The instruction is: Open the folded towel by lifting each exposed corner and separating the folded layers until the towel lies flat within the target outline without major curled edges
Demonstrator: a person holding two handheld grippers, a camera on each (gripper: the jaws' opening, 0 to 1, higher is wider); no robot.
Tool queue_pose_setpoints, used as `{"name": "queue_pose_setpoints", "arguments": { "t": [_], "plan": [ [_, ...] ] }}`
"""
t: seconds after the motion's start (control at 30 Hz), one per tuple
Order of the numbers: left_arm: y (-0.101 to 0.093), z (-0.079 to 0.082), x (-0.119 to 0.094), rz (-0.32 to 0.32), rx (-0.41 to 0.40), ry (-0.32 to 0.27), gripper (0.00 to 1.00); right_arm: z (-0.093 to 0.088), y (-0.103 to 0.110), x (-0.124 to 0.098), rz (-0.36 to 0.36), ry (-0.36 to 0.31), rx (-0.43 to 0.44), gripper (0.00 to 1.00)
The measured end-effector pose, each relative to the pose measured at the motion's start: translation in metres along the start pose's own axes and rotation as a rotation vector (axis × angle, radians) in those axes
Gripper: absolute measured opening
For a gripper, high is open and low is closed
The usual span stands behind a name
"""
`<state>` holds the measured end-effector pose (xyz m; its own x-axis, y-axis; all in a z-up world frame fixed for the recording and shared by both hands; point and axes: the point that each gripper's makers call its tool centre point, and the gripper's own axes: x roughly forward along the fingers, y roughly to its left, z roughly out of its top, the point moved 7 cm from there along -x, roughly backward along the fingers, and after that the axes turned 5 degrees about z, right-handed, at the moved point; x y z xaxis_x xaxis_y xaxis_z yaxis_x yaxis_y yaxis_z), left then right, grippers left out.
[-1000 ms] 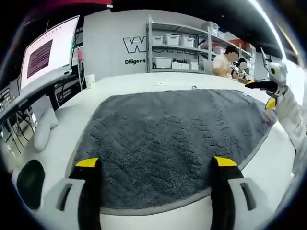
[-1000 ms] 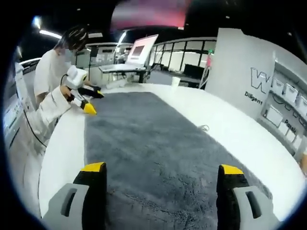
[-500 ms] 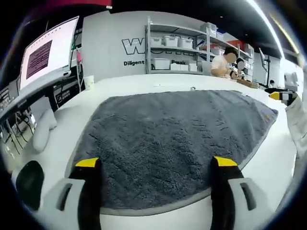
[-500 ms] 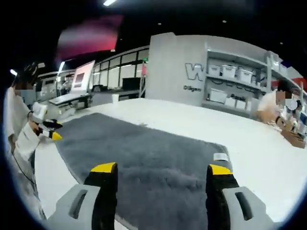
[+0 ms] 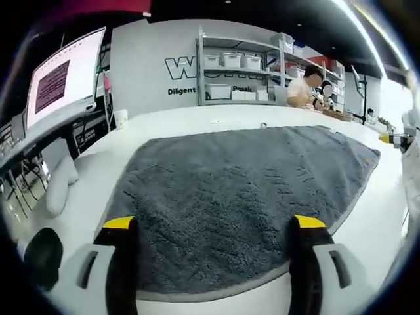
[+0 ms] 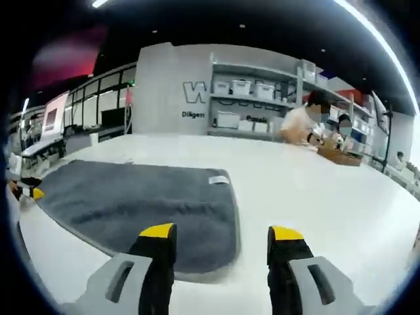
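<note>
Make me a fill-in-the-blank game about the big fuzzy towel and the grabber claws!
1. The towel spread on the white table is dark ____.
2. Each claw of the left gripper has a ____ tip.
3. The right gripper holds nothing; its jaws are ____.
4. A small white ____ sits at the towel's corner in the right gripper view.

Missing words: gray; yellow; open; tag

A big white table (image 5: 216, 117) stretches to the back. Behind it stands a grey wall (image 5: 147, 72) with big white letters. Metal shelves (image 5: 239, 75) next to the wall hold white boxes (image 5: 233, 60). A person (image 6: 303, 125) sits at the far side. A screen (image 5: 62, 75) glows on the left, near a white cup (image 5: 121, 117).
</note>
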<state>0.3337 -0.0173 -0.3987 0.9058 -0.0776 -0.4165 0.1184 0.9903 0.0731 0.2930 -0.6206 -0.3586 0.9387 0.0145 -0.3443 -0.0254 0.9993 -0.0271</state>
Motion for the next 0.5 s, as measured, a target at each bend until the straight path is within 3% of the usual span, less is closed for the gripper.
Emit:
{"name": "queue_pose_setpoints", "arguments": {
  "t": [0.1,0.23,0.5],
  "plan": [
    [0.0,0.005,-0.007,-0.008,-0.006,-0.021,0.94,-0.008,-0.006,0.002,-0.017,0.014,0.041,0.37],
    [-0.002,0.009,-0.016,-0.033,-0.021,-0.045,0.93,-0.02,-0.009,0.008,-0.039,0.056,0.076,0.33],
    [-0.003,0.005,-0.022,-0.043,0.004,-0.018,0.91,-0.034,-0.009,0.018,-0.038,0.067,0.139,0.13]
  ]
}}
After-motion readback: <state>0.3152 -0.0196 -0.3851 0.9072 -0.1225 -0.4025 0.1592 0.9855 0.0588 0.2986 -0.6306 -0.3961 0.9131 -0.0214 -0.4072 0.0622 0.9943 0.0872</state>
